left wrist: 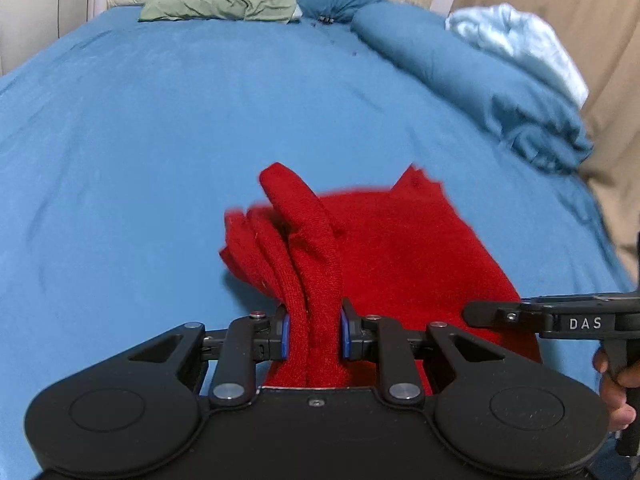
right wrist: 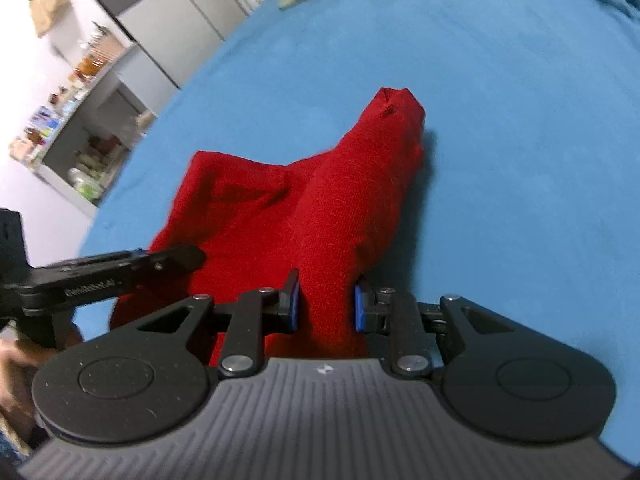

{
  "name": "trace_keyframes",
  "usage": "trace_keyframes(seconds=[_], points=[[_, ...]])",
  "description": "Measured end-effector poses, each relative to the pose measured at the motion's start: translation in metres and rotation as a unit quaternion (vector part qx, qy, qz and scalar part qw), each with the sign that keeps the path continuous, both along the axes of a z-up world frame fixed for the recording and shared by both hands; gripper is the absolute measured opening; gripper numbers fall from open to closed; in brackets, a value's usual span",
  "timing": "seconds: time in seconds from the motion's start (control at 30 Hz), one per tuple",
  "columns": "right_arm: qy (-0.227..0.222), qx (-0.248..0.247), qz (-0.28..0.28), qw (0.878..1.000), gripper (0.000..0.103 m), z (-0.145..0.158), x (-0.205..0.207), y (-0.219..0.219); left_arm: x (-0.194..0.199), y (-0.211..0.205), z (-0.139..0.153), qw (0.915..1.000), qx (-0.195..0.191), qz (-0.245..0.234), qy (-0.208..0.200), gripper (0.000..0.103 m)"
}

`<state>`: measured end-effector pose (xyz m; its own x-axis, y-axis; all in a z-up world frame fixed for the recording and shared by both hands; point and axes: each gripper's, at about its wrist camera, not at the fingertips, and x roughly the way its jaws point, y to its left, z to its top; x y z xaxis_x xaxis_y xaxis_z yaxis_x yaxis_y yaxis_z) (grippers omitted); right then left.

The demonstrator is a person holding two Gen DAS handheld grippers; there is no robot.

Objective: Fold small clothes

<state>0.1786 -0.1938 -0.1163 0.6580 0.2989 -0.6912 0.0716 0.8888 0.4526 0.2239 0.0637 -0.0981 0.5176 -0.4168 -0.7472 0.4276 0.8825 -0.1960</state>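
Nearest in the left wrist view: left gripper (left wrist: 313, 334), blue pads closed down to a narrow gap, pinching a thick bunched ridge of the red knit garment (left wrist: 384, 248); several layers squeezed between the pads, so it's a firm bite w/ nothing else in it; right gripper (right wrist: 326, 306) does the same in its own view, pads pressed on a rolled-up fold of the same cloth, gap only as wide as the bunch; each tool also shows side-on at the edge of the other's view, close beside; a bit of the person's hand (left wrist: 616, 380) on the right tool's handle. Garment: both near corners lifted off the blue bedspread (left wrist: 160, 140), rest trailing away from the cams and draping down onto the bed, far end w/ a pointed corner or sleeve (right wrist: 396, 112) resting on the cover. Handling, as I judge it: light, soft, floppy knit; no stiffness, will sag and bunch btwn the two grips; a bit grippy, not slippery, not fragile, though loose knit could stretch if pulled hard; best held at corners or hem edge, both sides level, cloth kept taut-ish so the fold lands flat. Farther off: green pillow (left wrist: 220, 6) and rumpled blue duvet (left wrist: 460, 64) at the head of the bed; shelves (right wrist: 80, 120) w/ clutter beyond the bed edge.
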Motion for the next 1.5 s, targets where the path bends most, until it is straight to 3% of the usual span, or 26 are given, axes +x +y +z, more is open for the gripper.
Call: trace_keyframes(seconds=[0.13, 0.2, 0.27, 0.3, 0.4, 0.5, 0.63, 0.8, 1.03, 1.13, 1.3, 1.5], points=[[-0.018, 0.012, -0.02, 1.0, 0.047, -0.023, -0.016, -0.009, -0.001, -0.007, -0.009, 0.9995, 0.024, 0.014, -0.015, 0.041], [-0.021, 0.013, -0.02, 0.999, 0.053, -0.021, -0.017, -0.007, -0.003, 0.0, -0.005, 0.9991, 0.025, 0.026, -0.025, 0.055], [-0.028, -0.011, -0.015, 0.999, 0.07, -0.014, -0.02, -0.004, -0.007, 0.006, 0.0, 0.9975, 0.036, 0.041, -0.044, 0.081], [-0.039, -0.033, -0.015, 0.999, 0.081, -0.009, -0.025, 0.0, -0.007, 0.009, 0.002, 0.9966, 0.042, 0.048, -0.053, 0.084], [-0.061, -0.077, -0.025, 0.995, 0.086, 0.0, -0.026, 0.003, -0.003, 0.018, -0.006, 0.9954, 0.054, 0.061, -0.051, 0.085], [-0.041, -0.099, -0.042, 0.993, 0.086, -0.01, -0.018, 0.0, 0.007, 0.016, -0.024, 0.9955, 0.061, 0.067, -0.026, 0.087], [-0.029, -0.108, -0.055, 0.992, 0.089, -0.031, -0.014, -0.001, 0.019, 0.009, -0.045, 0.9953, 0.066, 0.07, -0.007, 0.09], [-0.032, -0.107, -0.065, 0.992, 0.091, -0.038, -0.015, -0.002, 0.018, 0.018, -0.039, 0.9952, 0.057, 0.08, -0.002, 0.093], [-0.079, -0.109, -0.077, 0.988, 0.096, 0.022, -0.047, 0.007, -0.018, 0.027, 0.022, 0.9952, 0.033, 0.079, -0.047, 0.092], [-0.093, -0.097, -0.086, 0.987, 0.102, 0.06, -0.07, 0.016, -0.045, 0.024, 0.062, 0.9926, 0.037, 0.078, -0.085, 0.102], [-0.114, -0.162, -0.115, 0.973, 0.103, 0.12, -0.113, 0.047, -0.098, 0.024, 0.119, 0.9865, 0.039, 0.084, -0.135, 0.103], [-0.088, -0.2, -0.126, 0.968, 0.103, 0.152, -0.161, 0.077, -0.154, 0.034, 0.145, 0.9805, 0.066, 0.11, -0.148, 0.103]])
